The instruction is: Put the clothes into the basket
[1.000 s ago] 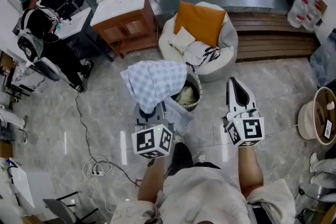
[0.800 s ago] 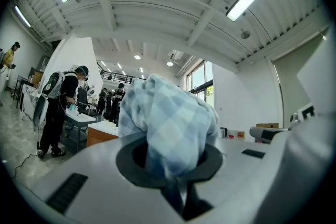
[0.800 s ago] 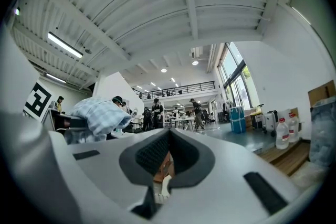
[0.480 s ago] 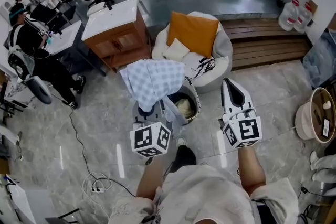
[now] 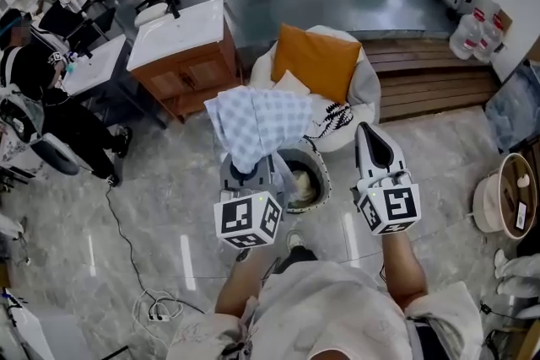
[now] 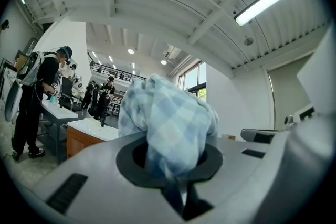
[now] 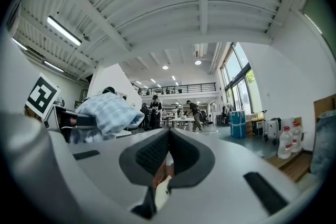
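Left gripper clamps a blue checked garment, apparently a shirt. The basket sits below, nearer left. Right gripper has its jaws together, empty.

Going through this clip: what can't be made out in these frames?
- Basket: in the head view the checked cloth and left tongs cover part of its rim and contents. Neither gripper view shows it.
- Left tongs' tips: buried in the cloth in the head and left gripper views.
- Cloth: bunched up, so shirt or towel cannot be told.
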The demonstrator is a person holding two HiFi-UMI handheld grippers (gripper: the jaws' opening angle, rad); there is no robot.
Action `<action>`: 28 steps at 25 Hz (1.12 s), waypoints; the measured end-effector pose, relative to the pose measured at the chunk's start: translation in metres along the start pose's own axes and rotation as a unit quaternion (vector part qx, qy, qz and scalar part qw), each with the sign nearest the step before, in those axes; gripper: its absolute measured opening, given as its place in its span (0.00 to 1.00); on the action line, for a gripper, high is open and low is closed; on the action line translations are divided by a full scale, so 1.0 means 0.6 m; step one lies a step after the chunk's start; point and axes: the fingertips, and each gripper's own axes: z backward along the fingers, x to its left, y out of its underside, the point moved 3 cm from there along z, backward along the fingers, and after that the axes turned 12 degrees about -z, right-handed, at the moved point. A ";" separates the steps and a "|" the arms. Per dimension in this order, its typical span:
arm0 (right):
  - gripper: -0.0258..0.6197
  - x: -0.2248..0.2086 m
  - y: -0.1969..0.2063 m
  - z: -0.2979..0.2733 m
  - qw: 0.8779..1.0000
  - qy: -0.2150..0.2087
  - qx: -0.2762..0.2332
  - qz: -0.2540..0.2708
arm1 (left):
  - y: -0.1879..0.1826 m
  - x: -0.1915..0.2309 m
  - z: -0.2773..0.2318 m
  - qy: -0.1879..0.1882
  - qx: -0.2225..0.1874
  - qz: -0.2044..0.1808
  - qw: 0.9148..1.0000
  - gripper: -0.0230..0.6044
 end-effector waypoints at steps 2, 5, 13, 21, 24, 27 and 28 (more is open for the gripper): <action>0.02 0.005 -0.001 -0.029 1.000 0.004 -0.002 -0.002 | -0.004 0.020 -0.022 0.006 -0.001 0.000 1.000 0.14; 0.02 0.009 0.001 -0.065 1.000 0.012 -0.002 -0.005 | -0.009 0.044 -0.052 0.016 0.000 0.005 1.000 0.14; 0.02 -0.008 0.050 -0.131 1.000 0.018 0.023 -0.012 | 0.044 0.064 -0.112 0.025 0.022 0.018 0.999 0.14; 0.02 -0.069 0.117 -0.218 0.997 -0.019 0.064 -0.029 | 0.131 0.060 -0.178 -0.013 0.086 0.029 0.996 0.14; 0.02 -0.106 0.135 -0.246 0.996 -0.031 0.079 -0.033 | 0.164 0.050 -0.203 -0.032 0.120 0.032 0.992 0.14; 0.02 -0.137 0.163 -0.264 0.994 -0.037 0.095 -0.047 | 0.205 0.043 -0.226 -0.046 0.145 0.040 0.988 0.14; 0.02 -0.146 0.173 -0.269 0.993 -0.039 0.101 -0.052 | 0.218 0.041 -0.233 -0.051 0.152 0.042 0.986 0.14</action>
